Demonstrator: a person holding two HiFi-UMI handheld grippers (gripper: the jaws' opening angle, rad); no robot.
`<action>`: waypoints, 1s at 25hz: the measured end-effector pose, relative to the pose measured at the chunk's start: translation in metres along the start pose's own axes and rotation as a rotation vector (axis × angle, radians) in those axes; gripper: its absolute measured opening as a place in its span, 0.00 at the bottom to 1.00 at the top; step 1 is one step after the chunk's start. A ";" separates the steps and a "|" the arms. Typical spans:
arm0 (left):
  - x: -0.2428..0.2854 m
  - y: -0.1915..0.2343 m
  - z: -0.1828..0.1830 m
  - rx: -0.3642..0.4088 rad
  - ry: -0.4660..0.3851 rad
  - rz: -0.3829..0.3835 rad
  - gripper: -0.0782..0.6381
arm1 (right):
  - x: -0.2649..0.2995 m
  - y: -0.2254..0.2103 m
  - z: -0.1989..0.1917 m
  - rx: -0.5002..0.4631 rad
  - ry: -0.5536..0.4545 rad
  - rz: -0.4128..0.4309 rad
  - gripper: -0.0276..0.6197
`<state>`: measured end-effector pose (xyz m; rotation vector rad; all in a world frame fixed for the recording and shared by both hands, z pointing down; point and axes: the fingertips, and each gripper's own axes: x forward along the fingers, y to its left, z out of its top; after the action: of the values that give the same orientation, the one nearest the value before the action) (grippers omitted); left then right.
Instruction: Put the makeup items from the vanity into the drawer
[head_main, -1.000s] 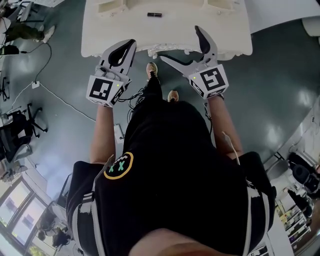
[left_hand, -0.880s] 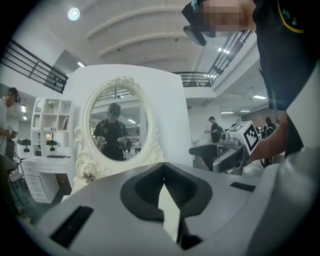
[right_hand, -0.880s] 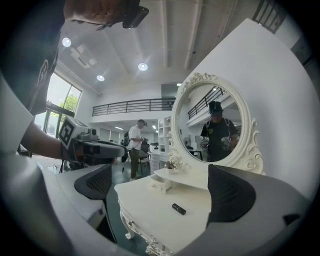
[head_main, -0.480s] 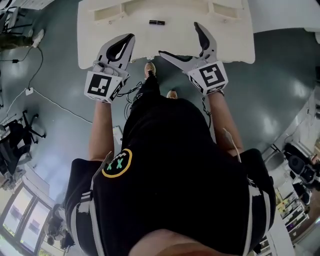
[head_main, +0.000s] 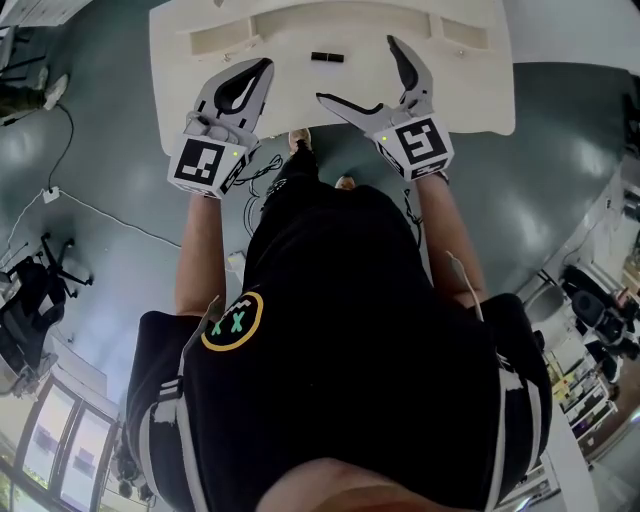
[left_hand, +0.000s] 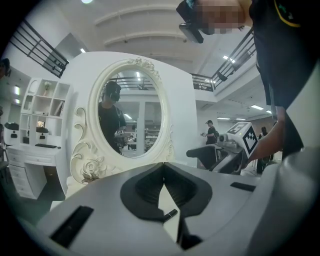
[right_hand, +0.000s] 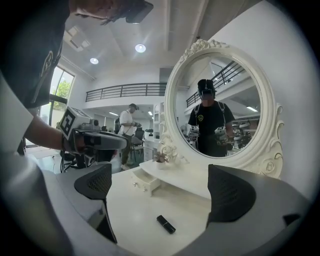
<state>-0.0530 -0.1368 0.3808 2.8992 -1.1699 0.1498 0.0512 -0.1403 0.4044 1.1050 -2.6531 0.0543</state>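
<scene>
The black makeup tube (head_main: 327, 57) lies on the vanity top (head_main: 470, 90) at the person's twelve o'clock; the right gripper (head_main: 357, 70), at its four o'clock, gapes wide; the left gripper (head_main: 262, 70), at its eight o'clock, has its tips pressed together.

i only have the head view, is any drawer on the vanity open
observer: yes, the right gripper view shows a small drawer pulled out, left of and beyond the lipstick.
operator: is the right tool touching the lipstick
observer: no, its jaws stand wide apart and empty; the lipstick lies in line with the gap and touches neither jaw.
operator: whats at the back of the vanity
observer: an oval mirror in a carved white frame stands there.
</scene>
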 end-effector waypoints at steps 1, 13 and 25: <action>0.002 0.006 -0.002 -0.003 -0.001 -0.005 0.14 | 0.006 -0.001 -0.002 -0.002 0.008 -0.004 0.97; 0.023 0.041 -0.019 -0.035 0.016 -0.029 0.14 | 0.061 -0.014 -0.038 -0.013 0.102 0.030 0.97; 0.038 0.044 -0.005 -0.013 0.035 0.078 0.14 | 0.076 -0.026 -0.049 -0.022 0.104 0.150 0.97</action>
<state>-0.0567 -0.1952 0.3881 2.8295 -1.2732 0.1924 0.0298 -0.2048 0.4692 0.8699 -2.6323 0.1087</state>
